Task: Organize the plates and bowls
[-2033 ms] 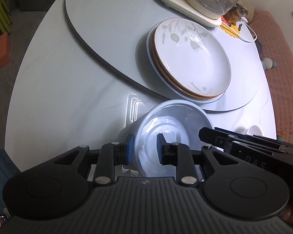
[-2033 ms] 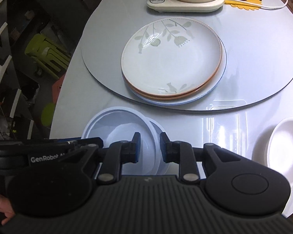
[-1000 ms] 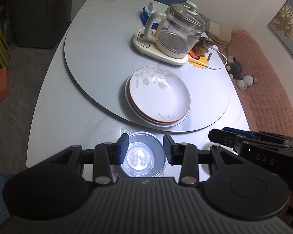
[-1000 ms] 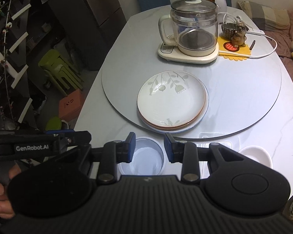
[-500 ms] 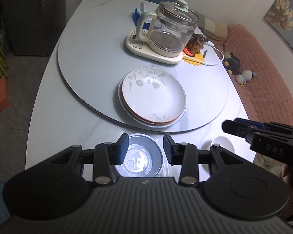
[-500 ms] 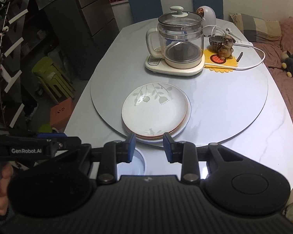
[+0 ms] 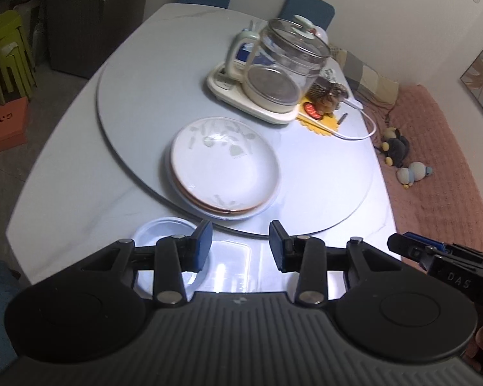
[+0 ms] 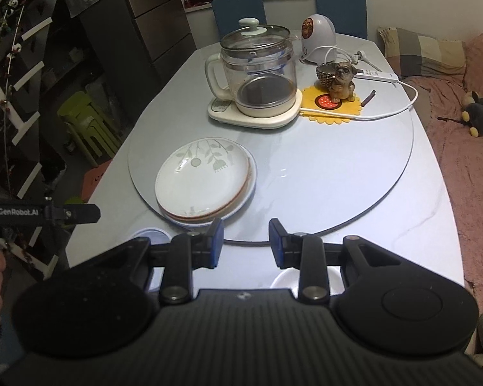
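Our left gripper (image 7: 241,241) carries blue-padded fingers (image 7: 202,241) set a modest gap apart with nothing between them, and our right gripper (image 8: 246,240) shows the same: fingers (image 8: 216,239) parted, empty. Just past the left fingers a pale blue round bowl (image 7: 164,230) sits on the glossy counter (image 7: 67,186), and a small white bowl (image 8: 285,278) peeks out under the right gripper (mostly hidden). Further out, the stack of plates (image 7: 223,169), a smooth white leaf-printed one over a brown-rimmed and a bluish one, rests on the round glass turntable (image 7: 331,173), with a clear glass kettle (image 7: 281,70) on its cream base beyond. Two seconds ago our left fingers held the blue bowl's rim; since then both grippers have pulled back, and the bowl now lies off to the left.
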Tool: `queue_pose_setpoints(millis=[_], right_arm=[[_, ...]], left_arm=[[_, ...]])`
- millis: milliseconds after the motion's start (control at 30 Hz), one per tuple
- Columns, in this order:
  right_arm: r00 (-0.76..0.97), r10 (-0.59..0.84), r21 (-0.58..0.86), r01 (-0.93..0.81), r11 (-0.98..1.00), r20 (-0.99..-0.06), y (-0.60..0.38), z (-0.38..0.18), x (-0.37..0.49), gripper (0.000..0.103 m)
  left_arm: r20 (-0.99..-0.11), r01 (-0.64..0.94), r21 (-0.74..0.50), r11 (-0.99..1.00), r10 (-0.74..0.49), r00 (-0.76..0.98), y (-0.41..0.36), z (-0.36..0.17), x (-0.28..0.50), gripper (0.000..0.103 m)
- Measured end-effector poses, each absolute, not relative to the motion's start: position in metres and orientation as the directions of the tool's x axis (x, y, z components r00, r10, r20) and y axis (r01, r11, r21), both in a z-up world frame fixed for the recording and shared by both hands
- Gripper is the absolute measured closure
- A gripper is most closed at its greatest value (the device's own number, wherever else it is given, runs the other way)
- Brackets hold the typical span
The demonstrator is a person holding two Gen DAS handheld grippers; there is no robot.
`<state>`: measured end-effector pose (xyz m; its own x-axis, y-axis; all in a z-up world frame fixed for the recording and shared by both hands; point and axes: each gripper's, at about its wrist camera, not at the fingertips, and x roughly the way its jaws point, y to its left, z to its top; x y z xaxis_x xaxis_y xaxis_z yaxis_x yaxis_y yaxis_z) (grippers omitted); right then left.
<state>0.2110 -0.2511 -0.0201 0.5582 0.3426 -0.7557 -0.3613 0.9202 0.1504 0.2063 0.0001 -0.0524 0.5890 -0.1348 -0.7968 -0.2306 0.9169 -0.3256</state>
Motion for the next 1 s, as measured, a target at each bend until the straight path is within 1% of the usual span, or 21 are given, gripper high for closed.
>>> queue_pose_setpoints(millis=[67, 167, 267, 333, 433, 467, 567, 733, 867, 1000], right_arm=[[0.565, 0.332, 0.136, -0.360, 0.923, -0.755, -0.264, -0.022, 0.213, 0.069], [0.561, 0.323, 0.137, -0.348, 0.928, -0.762, -0.281, -0.027, 0.220, 0.069], [0.547, 0.320, 0.143, -0.341, 0.929, -0.774, -0.294, -0.035, 0.227, 0.069], [0.536, 0.326, 0.147, -0.349, 0.926, -0.779, -0.301, -0.041, 0.229, 0.069], [0.512, 0.321, 0.144, -0.356, 0.924, -0.796, -0.307, -0.052, 0.232, 0.069], [0.503, 0.321, 0.147, -0.354, 0.923, -0.802, -0.310, -0.056, 0.234, 0.068], [0.481, 0.322, 0.159, -0.349, 0.924, -0.816, -0.316, -0.070, 0.235, 0.052], [0.456, 0.325, 0.189, -0.319, 0.929, -0.828, -0.329, -0.093, 0.234, 0.052], [0.442, 0.321, 0.198, -0.302, 0.933, -0.838, -0.336, -0.110, 0.234, 0.052], [0.436, 0.307, 0.195, -0.282, 0.939, -0.846, -0.339, -0.128, 0.236, 0.053]], left_arm=[[-0.799, -0.214, -0.319, 0.923, -0.140, 0.585, -0.016, -0.056, 0.211, 0.058], [-0.785, -0.182, -0.318, 0.930, -0.151, 0.600, -0.035, -0.067, 0.217, 0.050], [-0.818, -0.170, -0.238, 0.956, -0.103, 0.565, -0.053, -0.081, 0.220, 0.049], [-0.825, -0.149, -0.225, 0.963, -0.107, 0.555, -0.061, -0.089, 0.224, 0.044], [-0.845, -0.155, -0.232, 0.960, -0.120, 0.520, -0.068, -0.102, 0.231, 0.044], [-0.849, -0.154, -0.230, 0.961, -0.121, 0.514, -0.072, -0.106, 0.232, 0.044], [-0.854, -0.124, -0.248, 0.961, -0.157, 0.495, -0.085, -0.118, 0.236, 0.044], [-0.865, -0.085, -0.290, 0.953, -0.223, 0.449, -0.106, -0.142, 0.245, 0.044], [-0.887, -0.066, -0.293, 0.954, -0.245, 0.392, -0.118, -0.167, 0.255, 0.044], [-0.887, -0.058, -0.329, 0.943, -0.287, 0.362, -0.125, -0.191, 0.265, 0.044]])
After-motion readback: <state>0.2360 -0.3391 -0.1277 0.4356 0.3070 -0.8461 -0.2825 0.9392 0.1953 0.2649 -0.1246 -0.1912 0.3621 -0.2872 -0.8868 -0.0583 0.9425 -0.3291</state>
